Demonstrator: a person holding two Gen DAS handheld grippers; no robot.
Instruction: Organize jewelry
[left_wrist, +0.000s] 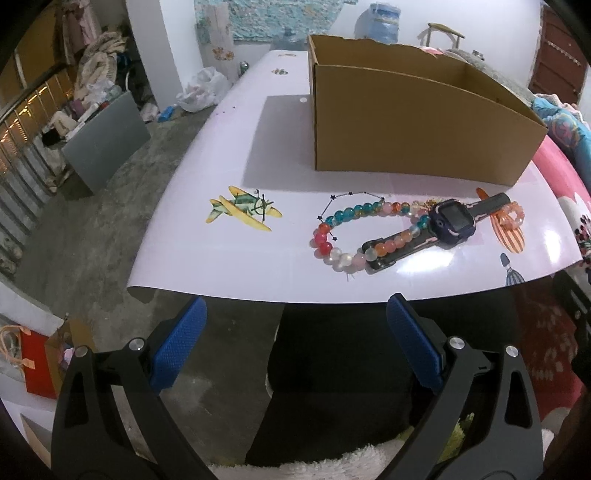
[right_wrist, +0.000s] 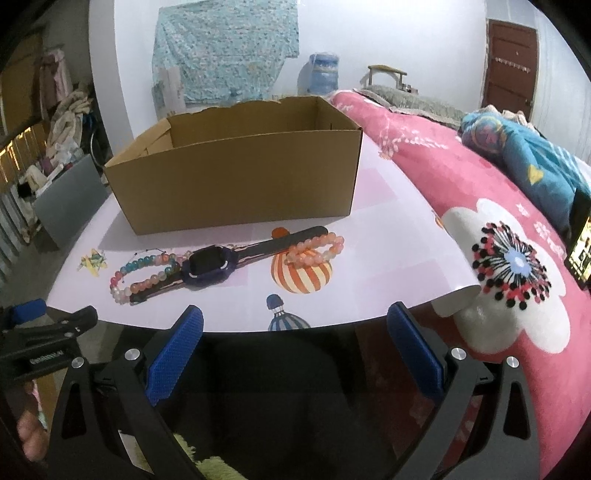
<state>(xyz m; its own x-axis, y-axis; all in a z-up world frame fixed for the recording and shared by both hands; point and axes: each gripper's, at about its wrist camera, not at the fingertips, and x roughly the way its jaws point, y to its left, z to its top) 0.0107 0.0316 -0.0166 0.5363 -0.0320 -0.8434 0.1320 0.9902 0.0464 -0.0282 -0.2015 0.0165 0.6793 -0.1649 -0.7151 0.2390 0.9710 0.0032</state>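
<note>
1. Right at the near edge, short of the table, both grippers are hanging with jaws spread wide and nothing in them: the left gripper (left_wrist: 295, 317) and the right gripper (right_wrist: 295, 321), blue pads facing each other. The left one is also poking into the right wrist view at the far left.
2. On the pale table sheet (left_wrist: 207, 266), the jewelry is sitting in a loose row near the front edge. The big multicolor bead bracelet (left_wrist: 334, 236) is lying flat on the left, draped over one strap of the dark blue smartwatch (left_wrist: 452, 221).
3. Just right of the watch, a smaller orange-pink bead bracelet (right_wrist: 316, 249) is resting against the other strap end, over a printed striped balloon (right_wrist: 301, 275).
4. Off to the left, a printed yellow seaplane (left_wrist: 243, 208) is showing on the sheet.
5. Behind all that, an open cardboard box (left_wrist: 417, 129) is standing upright, looking empty from what's visible.
6. Farther right, a pink flowered blanket (right_wrist: 480, 192) is lying beside the table.
</note>
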